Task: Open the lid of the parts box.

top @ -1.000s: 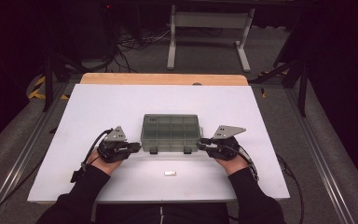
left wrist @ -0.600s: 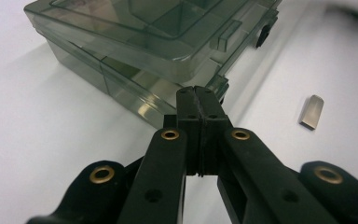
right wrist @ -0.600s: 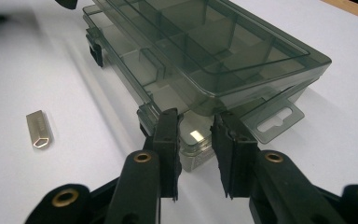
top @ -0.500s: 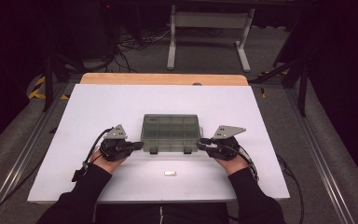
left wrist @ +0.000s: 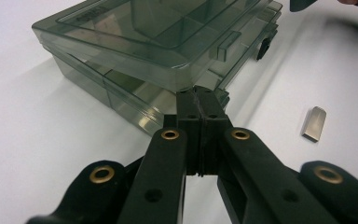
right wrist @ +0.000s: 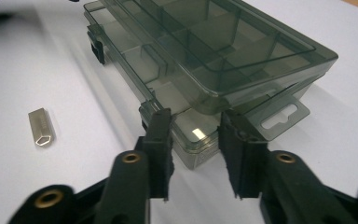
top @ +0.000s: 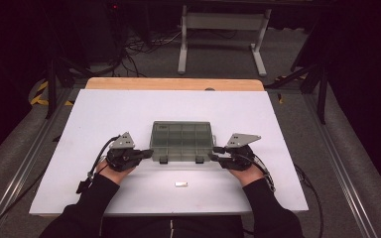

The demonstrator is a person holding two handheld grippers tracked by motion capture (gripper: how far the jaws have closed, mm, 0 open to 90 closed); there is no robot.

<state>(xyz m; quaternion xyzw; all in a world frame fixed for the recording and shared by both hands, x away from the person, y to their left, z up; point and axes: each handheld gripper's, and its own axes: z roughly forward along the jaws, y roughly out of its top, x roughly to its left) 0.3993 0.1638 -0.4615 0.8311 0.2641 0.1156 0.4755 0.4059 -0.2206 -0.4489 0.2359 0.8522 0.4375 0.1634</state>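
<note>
Smoky grey see-through plastic box with little compartments sits on the white table, near the middle and close to the person. Its long side runs left to right across the table, and its two dark clips face the person. The lid looks down, flat on top. Left gripper is at the box's left end, its black jaws squeezed tight together with nothing between them, the tips right against the box's corner. Right gripper is at the box's right end; its jaws have just been opening and stand apart on both sides of the corner, not pressing it. Small silver metal piece lies on the table in front of the box, apart from it
</note>
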